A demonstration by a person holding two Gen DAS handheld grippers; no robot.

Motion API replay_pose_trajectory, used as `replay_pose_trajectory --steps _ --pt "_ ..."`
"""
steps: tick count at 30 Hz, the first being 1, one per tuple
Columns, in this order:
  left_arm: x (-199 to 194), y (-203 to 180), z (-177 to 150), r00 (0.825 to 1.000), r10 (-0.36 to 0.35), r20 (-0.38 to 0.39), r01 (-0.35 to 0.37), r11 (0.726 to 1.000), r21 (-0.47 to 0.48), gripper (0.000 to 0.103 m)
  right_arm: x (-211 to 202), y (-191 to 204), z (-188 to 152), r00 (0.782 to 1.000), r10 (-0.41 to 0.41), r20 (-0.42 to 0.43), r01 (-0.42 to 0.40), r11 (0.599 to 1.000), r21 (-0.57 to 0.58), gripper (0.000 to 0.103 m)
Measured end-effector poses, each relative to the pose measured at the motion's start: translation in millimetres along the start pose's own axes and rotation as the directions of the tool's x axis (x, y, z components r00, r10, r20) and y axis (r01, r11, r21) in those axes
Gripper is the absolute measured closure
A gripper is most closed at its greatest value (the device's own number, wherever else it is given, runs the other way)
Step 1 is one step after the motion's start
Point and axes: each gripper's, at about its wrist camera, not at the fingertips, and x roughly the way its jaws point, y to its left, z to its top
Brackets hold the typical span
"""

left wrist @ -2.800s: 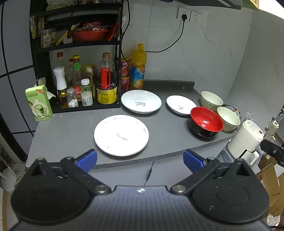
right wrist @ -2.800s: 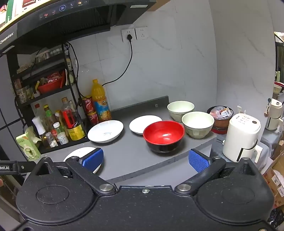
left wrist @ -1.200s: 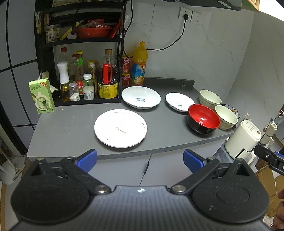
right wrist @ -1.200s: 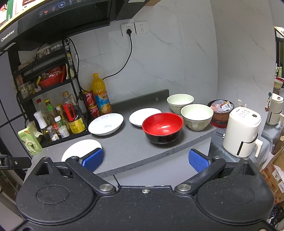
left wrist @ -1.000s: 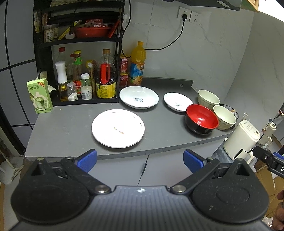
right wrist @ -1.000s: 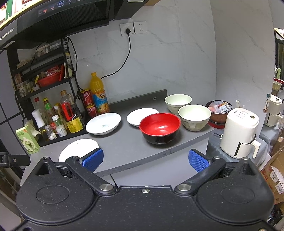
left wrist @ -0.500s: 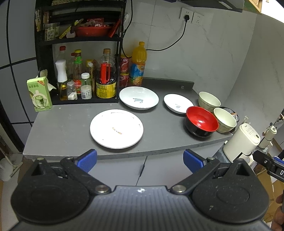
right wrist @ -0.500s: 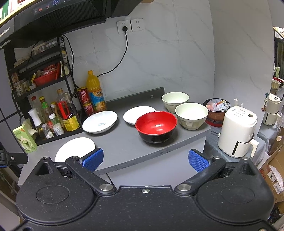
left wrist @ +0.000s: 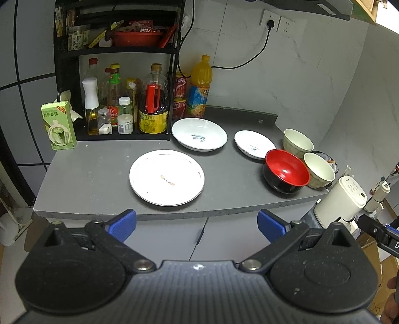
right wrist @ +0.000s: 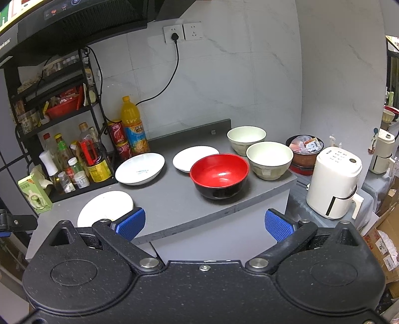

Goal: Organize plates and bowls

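Deep plate [left wrist: 199, 134] reads "Sweet" in blue

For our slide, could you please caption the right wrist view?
Open right claw faces a counter holding three plates and three bowls.

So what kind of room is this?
Most likely a small home kitchen. A grey counter holds plates and bowls like the red bowl, a black rack is packed with sauce bottles, and a range hood hangs above.
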Motion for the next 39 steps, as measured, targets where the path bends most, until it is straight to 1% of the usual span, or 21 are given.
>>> replay_pose_trajectory --steps 11,17,22,28,31,33,39 --pt "14.0 -1.2 16.2 1.000 0.012 0.000 -0.012 1.000 0.005 0.001 19.6 -1.0 8.7 1.000 -0.005 -0.012 0.005 1.000 0.027 0.000" --pt "31.8 -2.6 30.6 1.000 0.008 -0.006 -0.008 1.000 0.023 0.001 33.9 -1.2 16.1 1.000 -0.024 -0.005 0.024 0.999 0.048 0.000" --pt "54.5 -3.3 42.0 1.000 0.015 -0.025 -0.014 0.999 0.030 0.001 51.3 -4.7 21.3 0.999 -0.040 -0.012 0.041 0.997 0.069 0.000" --pt "92.3 -8.0 59.5 0.999 -0.011 -0.047 0.014 0.998 0.054 0.001 77.3 -8.0 27.0 0.998 -0.061 -0.011 0.062 0.994 0.093 0.000" --pt "110.3 -10.9 66.4 0.998 -0.019 -0.067 0.025 0.997 0.079 0.001 89.1 -10.9 30.0 0.995 -0.097 -0.021 0.099 0.990 0.105 0.000" --pt "121.5 -12.3 72.3 0.997 -0.031 -0.077 0.037 0.996 0.080 0.001 95.4 -14.0 32.4 0.993 -0.117 -0.024 0.119 0.986 0.120 0.000" --pt "158.5 -21.6 91.6 0.993 -0.047 -0.110 0.056 0.994 0.089 0.001 113.4 -21.1 39.4 0.989 -0.142 -0.034 0.146 0.980 0.137 0.000"
